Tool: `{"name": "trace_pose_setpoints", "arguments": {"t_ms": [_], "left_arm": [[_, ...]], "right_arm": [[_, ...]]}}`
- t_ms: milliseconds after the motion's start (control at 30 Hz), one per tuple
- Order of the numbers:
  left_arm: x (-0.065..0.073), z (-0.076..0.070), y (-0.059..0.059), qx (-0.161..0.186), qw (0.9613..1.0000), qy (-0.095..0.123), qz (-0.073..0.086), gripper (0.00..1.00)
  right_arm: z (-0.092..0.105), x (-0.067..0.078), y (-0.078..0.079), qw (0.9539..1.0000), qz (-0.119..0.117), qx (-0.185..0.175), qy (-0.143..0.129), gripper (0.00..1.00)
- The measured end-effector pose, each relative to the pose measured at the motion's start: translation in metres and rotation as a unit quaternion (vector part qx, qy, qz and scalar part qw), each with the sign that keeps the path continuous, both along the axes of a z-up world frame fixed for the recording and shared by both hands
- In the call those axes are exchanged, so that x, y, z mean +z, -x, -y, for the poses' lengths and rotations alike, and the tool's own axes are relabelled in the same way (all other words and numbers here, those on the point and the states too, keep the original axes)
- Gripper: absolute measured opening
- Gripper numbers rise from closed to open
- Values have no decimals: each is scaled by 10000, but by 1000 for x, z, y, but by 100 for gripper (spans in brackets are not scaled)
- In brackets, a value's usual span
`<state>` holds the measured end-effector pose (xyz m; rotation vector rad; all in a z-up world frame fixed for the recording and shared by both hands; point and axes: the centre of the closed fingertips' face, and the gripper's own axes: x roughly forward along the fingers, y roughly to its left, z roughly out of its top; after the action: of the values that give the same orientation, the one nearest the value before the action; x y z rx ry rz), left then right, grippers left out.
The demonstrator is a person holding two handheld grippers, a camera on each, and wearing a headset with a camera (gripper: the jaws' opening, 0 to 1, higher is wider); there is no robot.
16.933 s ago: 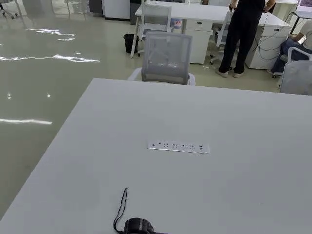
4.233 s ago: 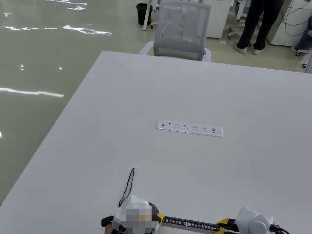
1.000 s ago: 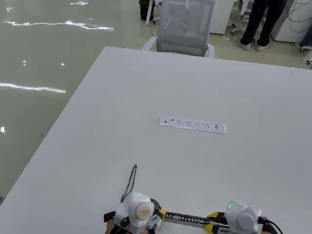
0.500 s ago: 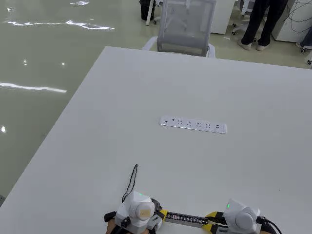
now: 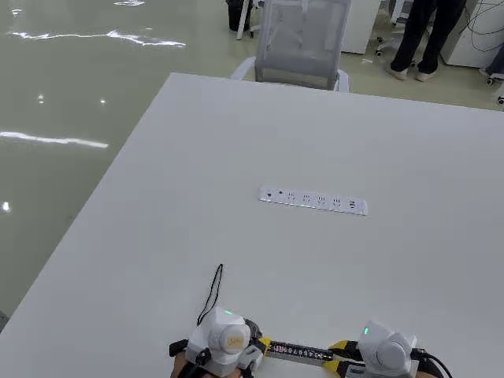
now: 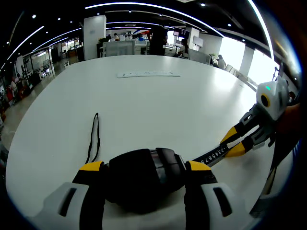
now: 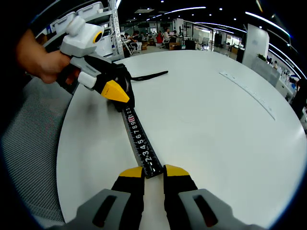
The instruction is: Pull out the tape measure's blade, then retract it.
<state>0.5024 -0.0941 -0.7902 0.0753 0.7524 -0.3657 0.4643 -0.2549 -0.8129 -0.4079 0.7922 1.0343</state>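
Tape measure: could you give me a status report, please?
Left gripper shut on tape measure case. Right gripper shut on blade tip; blade drawn out between them. Strap, power strip off its line.

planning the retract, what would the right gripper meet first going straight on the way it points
Probably the tape measure case, held by the left gripper, where the blade ends; it sits slightly left of line.

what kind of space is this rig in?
Probably an open-plan office: a large white table carrying a power strip, a mesh office chair at its far edge, glossy floor beyond.
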Motion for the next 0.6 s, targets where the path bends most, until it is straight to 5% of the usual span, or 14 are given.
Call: {"name": "trace_pose_setpoints", "arguments": {"t_ms": [600], "left_arm": [[0, 1, 0, -10, 10000, 6, 6, 64]], "right_arm": [[-6, 1, 0, 10000, -29, -5, -47, 14]]}}
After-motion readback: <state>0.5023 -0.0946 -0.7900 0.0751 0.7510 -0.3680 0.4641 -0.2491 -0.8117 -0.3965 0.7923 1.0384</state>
